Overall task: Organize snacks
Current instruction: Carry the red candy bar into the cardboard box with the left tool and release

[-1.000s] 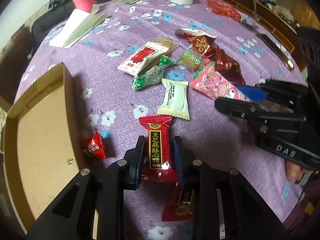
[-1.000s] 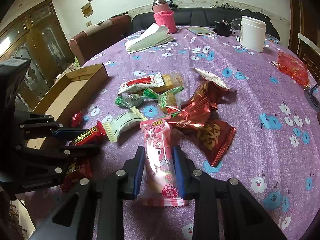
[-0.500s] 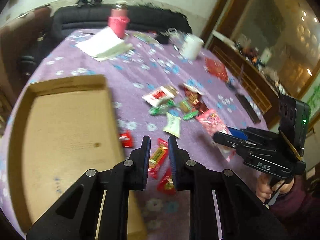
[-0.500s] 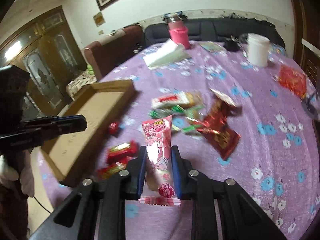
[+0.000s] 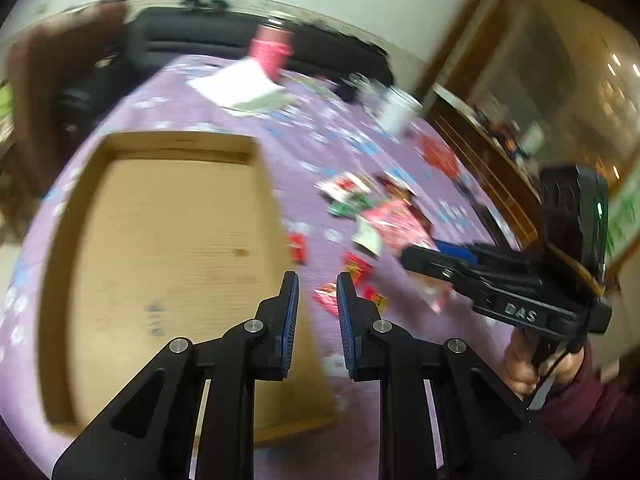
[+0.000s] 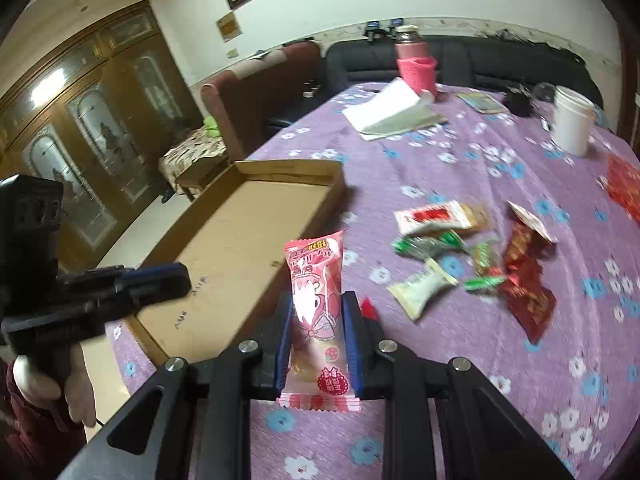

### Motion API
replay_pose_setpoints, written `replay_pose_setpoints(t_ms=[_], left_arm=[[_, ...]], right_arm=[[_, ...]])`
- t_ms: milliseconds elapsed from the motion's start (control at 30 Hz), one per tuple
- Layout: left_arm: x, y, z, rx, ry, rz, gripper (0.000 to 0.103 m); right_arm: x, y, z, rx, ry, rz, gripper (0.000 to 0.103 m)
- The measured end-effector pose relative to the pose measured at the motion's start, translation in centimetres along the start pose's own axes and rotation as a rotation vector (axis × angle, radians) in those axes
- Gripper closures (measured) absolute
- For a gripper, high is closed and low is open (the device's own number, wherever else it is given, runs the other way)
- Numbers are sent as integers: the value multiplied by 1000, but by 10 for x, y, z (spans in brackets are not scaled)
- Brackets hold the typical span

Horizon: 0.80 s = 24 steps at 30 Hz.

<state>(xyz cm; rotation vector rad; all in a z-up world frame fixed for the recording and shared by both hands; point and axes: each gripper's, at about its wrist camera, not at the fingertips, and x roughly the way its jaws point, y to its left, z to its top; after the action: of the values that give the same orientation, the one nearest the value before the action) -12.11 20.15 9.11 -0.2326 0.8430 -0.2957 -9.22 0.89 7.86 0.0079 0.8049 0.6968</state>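
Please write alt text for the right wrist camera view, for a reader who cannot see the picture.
The right gripper holds a pink snack packet upright between its closed fingers, above a table with a purple flowered tablecloth. An open cardboard box lies to the left, loose wrapped snacks to the right. At far left, a hand holds the left gripper.

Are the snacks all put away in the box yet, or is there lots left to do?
Not yet. The cardboard box looks bare inside, so nothing is put away. The right gripper is shut on the pink snack packet, held up off the table. The left gripper is shut with nothing between its fingers. Left to do: the white, green and red packets lying loose on the purple tablecloth.
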Motion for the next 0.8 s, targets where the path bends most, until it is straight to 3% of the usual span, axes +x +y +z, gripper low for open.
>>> replay_pose_setpoints(t_ms=[200, 433, 533, 600, 767, 800], left_arm=[[60, -43, 5, 159, 133, 1, 86], [105, -49, 7, 241, 251, 99, 86], [111, -49, 9, 249, 265, 135, 73], [116, -45, 11, 240, 285, 163, 51], [132, -60, 3, 338, 314, 198, 51], [133, -63, 3, 339, 314, 184, 60]], right_arm=[[-10, -30, -20, 68, 21, -47, 77], [-18, -53, -31, 113, 17, -37, 77], [-15, -56, -33, 118, 21, -22, 77], [-12, -58, -36, 122, 25, -12, 77], [-7, -65, -40, 135, 33, 4, 77], [-6, -66, -40, 139, 34, 5, 77]])
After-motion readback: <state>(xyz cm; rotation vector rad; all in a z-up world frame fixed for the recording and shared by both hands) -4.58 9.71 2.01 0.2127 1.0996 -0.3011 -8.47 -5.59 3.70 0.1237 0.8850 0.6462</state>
